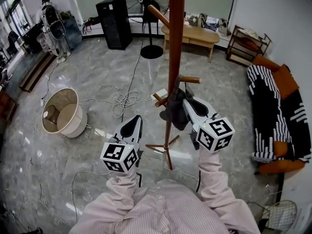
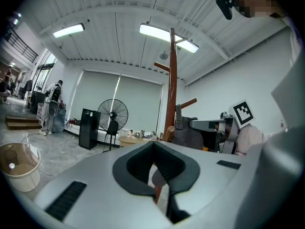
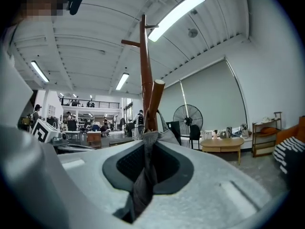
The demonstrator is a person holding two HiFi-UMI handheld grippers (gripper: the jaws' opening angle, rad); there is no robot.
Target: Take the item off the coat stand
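A tall wooden coat stand [image 1: 175, 43] rises in front of me in the head view. A dark grey fabric item [image 1: 173, 112] hangs from one of its lower pegs [image 1: 190, 80]. My right gripper [image 1: 187, 104] is right at the item. In the right gripper view it [image 3: 147, 147] is shut on the item's grey strap [image 3: 144, 175], which runs up to a slanted peg [image 3: 155, 104]. My left gripper [image 1: 132, 123] hangs lower, left of the pole, its jaws together with nothing between them [image 2: 153, 144]. The left gripper view shows the item [image 2: 188, 137] on the stand [image 2: 172, 89].
A beige lampshade [image 1: 61, 112] lies on the marble floor to the left, with loose cables [image 1: 124, 101] nearby. A standing fan [image 1: 146, 4], a black cabinet [image 1: 113, 22] and a wooden table [image 1: 195, 35] stand behind. A striped sofa [image 1: 278, 116] is on the right.
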